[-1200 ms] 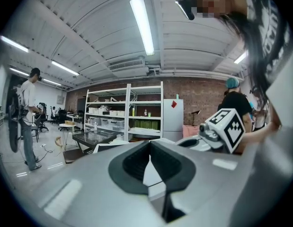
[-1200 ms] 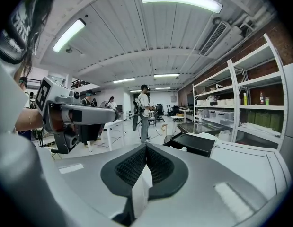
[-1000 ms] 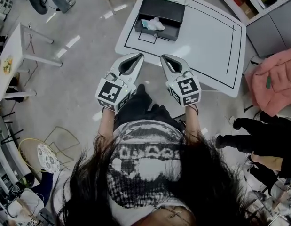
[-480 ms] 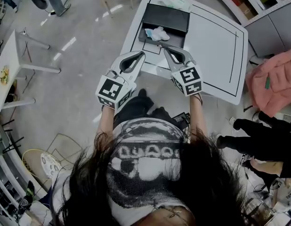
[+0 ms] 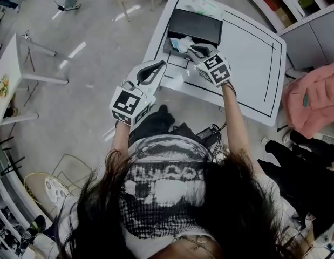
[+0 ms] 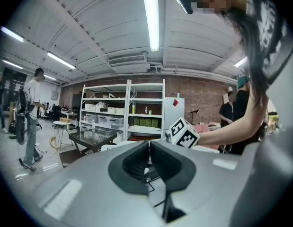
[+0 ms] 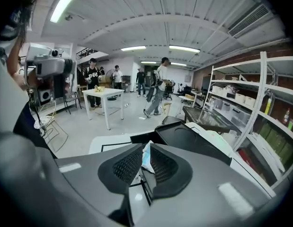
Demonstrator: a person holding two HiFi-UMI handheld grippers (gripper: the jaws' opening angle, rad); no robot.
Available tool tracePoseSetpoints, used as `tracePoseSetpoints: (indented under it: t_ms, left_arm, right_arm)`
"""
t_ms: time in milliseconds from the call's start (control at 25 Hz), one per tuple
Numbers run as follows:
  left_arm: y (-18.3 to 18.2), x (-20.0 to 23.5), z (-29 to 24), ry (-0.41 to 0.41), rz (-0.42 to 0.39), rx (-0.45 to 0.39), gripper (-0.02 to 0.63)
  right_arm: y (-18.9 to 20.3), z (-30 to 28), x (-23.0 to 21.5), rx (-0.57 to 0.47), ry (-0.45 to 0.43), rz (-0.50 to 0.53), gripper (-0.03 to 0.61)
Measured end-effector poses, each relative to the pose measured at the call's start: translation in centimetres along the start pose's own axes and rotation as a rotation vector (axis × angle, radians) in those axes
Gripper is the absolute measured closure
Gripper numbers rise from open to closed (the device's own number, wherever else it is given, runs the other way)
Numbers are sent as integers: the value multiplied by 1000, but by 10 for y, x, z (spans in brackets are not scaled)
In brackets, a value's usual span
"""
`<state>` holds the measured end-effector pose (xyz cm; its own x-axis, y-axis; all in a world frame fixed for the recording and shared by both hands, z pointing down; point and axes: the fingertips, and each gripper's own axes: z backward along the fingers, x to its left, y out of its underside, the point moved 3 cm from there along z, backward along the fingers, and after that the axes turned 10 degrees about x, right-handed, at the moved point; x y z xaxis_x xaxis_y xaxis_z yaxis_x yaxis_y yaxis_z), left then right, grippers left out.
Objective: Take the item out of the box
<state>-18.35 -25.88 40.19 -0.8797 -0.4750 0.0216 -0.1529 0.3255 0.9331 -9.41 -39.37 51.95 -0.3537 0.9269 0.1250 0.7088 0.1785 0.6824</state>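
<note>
A black box (image 5: 193,23) lies at the far left of the white table (image 5: 247,47), its tray open towards me. In the tray lies a crumpled white and light-blue item (image 5: 180,43). My right gripper (image 5: 192,48) reaches over the table, its tips right at the item's near edge. In the right gripper view, the item (image 7: 146,157) shows through the narrow gap of the right gripper (image 7: 145,148), in front of the box (image 7: 184,141). My left gripper (image 5: 158,65) hangs shut off the table's front-left edge; the left gripper view shows that gripper (image 6: 149,143) with its jaws together.
A clear plastic packet (image 5: 207,7) lies on the table behind the box. A pink garment (image 5: 312,90) hangs at the right. On the floor by my legs is a black cable (image 5: 210,136). A small white table (image 5: 7,63) stands at the left, and people stand further back.
My right gripper has moved forward from the table's front edge, over the table, to the item in the box. The left gripper has stayed where it was.
</note>
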Motion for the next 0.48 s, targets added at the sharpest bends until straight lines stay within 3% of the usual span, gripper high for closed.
tracePoseSetpoints:
  t_ms: [480]
  left_arm:
    - [7, 24, 9, -41, 31, -4, 614]
  right_arm:
    - [25, -98, -20, 316, -81, 145, 483]
